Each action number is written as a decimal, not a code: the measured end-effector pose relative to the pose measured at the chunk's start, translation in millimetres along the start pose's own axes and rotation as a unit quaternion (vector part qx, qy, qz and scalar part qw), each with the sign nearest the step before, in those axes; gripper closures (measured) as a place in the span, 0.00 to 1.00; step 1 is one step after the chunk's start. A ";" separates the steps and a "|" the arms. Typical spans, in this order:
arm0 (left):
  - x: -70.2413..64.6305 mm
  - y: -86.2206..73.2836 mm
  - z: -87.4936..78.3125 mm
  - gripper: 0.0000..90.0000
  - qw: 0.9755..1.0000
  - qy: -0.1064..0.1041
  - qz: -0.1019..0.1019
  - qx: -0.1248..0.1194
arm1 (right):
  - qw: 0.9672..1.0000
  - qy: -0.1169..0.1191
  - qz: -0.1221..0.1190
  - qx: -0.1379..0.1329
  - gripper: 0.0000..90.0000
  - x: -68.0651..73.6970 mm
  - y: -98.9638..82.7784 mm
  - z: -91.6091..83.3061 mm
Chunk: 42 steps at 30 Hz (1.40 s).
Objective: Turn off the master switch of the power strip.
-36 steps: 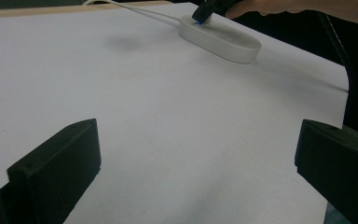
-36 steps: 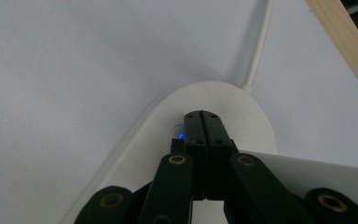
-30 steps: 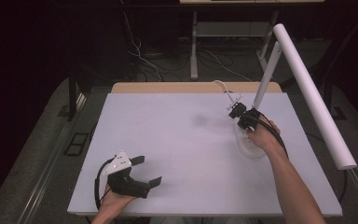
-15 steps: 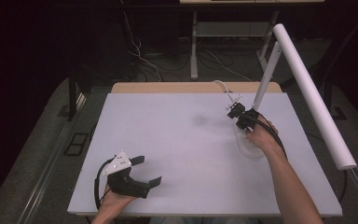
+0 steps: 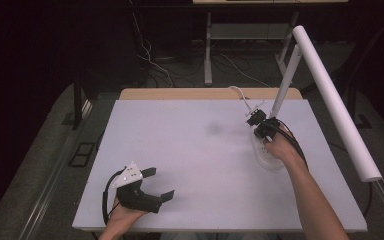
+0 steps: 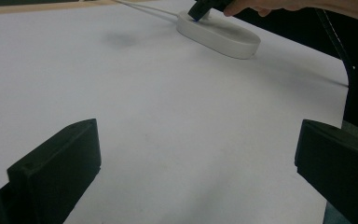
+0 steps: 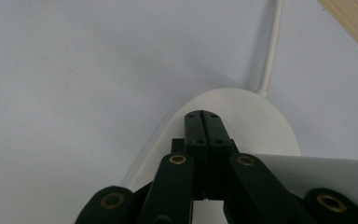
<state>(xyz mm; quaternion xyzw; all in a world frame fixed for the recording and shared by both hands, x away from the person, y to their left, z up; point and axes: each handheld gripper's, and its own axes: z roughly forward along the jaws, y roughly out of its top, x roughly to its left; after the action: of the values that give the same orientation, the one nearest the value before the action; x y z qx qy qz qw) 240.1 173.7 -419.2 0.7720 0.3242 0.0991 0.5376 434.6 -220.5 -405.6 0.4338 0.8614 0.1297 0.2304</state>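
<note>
- High view: a white table top (image 5: 190, 165) fills the middle, and a white oval lamp base (image 5: 267, 155) sits on it toward the far right side, with a slim white lamp arm (image 5: 286, 82) rising from the base and leaning up to a long white tube head (image 5: 337, 105).
- A thin white cord (image 5: 240, 92) leaves the far end of the lamp base and runs off over the table's back edge.
- The right gripper (image 5: 256, 119) is held over the far end of the lamp base, the person's hand (image 5: 280, 147) lying across the base behind it.
- Right gripper view: its two black jaws are pressed flat together with nothing between them, tips pointing down at the top of the lamp base (image 7: 261, 126); whether they touch it I cannot tell.
- The left gripper (image 5: 157, 182) rests well apart from the lamp base, at the near left of the table.
- Left gripper view: its jaws stand wide apart over bare table, empty, looking across at the lamp base (image 6: 219, 35).
</note>
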 end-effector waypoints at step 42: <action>0.8 0.0 0.7 0.00 1.000 0.000 -0.002 0.002 | 0.999 -0.006 -0.012 -0.050 0.99 3.1 0.9 -36.8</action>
<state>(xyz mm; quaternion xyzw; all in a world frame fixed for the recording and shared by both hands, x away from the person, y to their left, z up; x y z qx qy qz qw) 241.1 173.7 -419.6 0.7724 0.3259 0.0980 0.5362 414.9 -218.4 -374.4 0.4118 0.8579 0.1671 0.2580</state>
